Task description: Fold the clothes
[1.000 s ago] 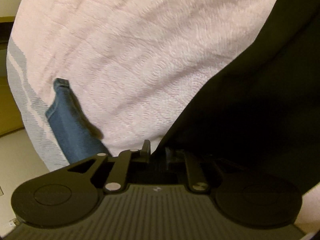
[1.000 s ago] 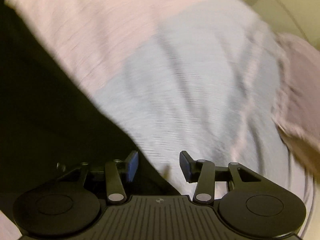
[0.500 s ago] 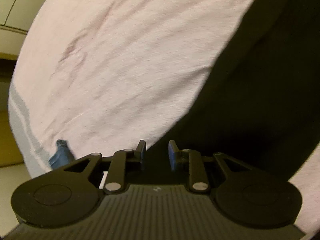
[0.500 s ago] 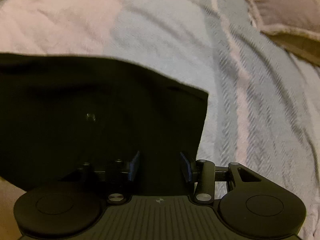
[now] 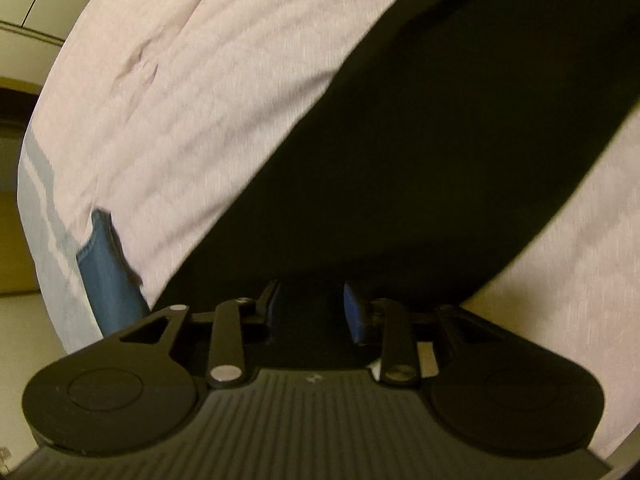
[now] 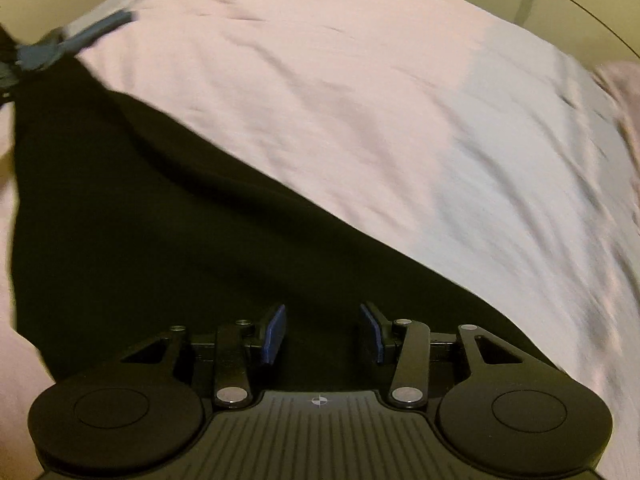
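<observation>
A black garment (image 5: 440,160) lies spread on a pink bedspread (image 5: 200,80) and fills the right and middle of the left wrist view. My left gripper (image 5: 312,292) hovers over its near edge. Its jaws are opening, and the blue pads stand apart with only dark cloth showing below the gap and nothing pinched. In the right wrist view the same black garment (image 6: 160,220) runs diagonally from upper left to lower right. My right gripper (image 6: 323,312) is open above it, pads well apart and gripping nothing.
Blue jeans (image 5: 106,276) hang over the bed's left side and show again as the jeans (image 6: 68,44) at the far left. The bedspread (image 6: 320,80) turns pale grey-blue (image 6: 520,140) toward a pillow (image 6: 624,80). Floor (image 5: 20,340) lies beyond the bed edge.
The left jaws went from nearly shut on black cloth to clearly apart. Both views slid across the bed, and the right gripper, open throughout, now sits over the garment's middle rather than its corner.
</observation>
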### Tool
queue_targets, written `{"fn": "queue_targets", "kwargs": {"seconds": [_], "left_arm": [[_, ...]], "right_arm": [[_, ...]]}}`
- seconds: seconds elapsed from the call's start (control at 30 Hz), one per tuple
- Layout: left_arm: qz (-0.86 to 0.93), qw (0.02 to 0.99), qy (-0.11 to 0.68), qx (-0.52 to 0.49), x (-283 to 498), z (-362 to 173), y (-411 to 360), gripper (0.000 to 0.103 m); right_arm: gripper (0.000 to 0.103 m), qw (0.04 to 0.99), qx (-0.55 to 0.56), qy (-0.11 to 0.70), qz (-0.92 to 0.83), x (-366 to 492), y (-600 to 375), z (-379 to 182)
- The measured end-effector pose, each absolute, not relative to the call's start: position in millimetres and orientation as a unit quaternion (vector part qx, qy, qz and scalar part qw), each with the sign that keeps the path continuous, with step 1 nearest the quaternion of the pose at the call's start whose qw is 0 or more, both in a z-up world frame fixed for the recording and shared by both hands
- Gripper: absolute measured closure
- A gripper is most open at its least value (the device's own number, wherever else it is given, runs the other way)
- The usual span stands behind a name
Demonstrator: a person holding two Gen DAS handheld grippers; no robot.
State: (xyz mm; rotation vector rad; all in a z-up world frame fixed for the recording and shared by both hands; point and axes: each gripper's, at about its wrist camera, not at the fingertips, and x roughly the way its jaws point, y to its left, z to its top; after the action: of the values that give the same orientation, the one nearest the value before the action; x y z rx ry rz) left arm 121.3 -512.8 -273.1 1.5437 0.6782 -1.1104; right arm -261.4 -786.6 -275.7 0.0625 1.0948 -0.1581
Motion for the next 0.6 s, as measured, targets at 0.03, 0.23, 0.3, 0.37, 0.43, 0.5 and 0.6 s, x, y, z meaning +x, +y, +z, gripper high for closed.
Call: {"fn": "queue_targets", "kwargs": {"seconds": [0.03,0.23,0.3,0.37,0.43,0.5,0.6], "left_arm": [[-0.463,0.534,0.281,0.649,123.5,-274.4,-502.1,0.073],[-0.454,0.536,0.235,0.672,146.1,-285.3,-435.7,0.071],[-0.456,0.534,0.210,0.680,153.8,-294.3,-411.1,0.069],[-0.456,0.525,0.175,0.697,161.9,-303.6,-389.2,0.067],[-0.455,0.515,0.138,0.713,170.1,-312.9,-367.6,0.067],[-0.448,0.517,0.107,0.722,183.6,-319.1,-353.9,0.066],[-0.446,0.512,0.088,0.729,203.4,-332.5,-347.7,0.066]], "right_arm": [[0.058,0.853,0.025,0.518,-0.062,-252.5,-777.1,-276.7],[0.058,0.849,0.018,0.526,-0.038,-207.0,-721.1,-276.0],[0.058,0.845,0.021,0.532,-0.047,-192.8,-704.4,-277.8],[0.058,0.841,0.030,0.537,-0.061,-180.4,-689.1,-280.1],[0.058,0.836,0.046,0.541,-0.080,-168.2,-670.6,-282.6],[0.058,0.832,0.060,0.543,-0.093,-155.2,-649.8,-284.7],[0.058,0.825,0.067,0.552,-0.100,-135.0,-618.1,-288.6]]}}
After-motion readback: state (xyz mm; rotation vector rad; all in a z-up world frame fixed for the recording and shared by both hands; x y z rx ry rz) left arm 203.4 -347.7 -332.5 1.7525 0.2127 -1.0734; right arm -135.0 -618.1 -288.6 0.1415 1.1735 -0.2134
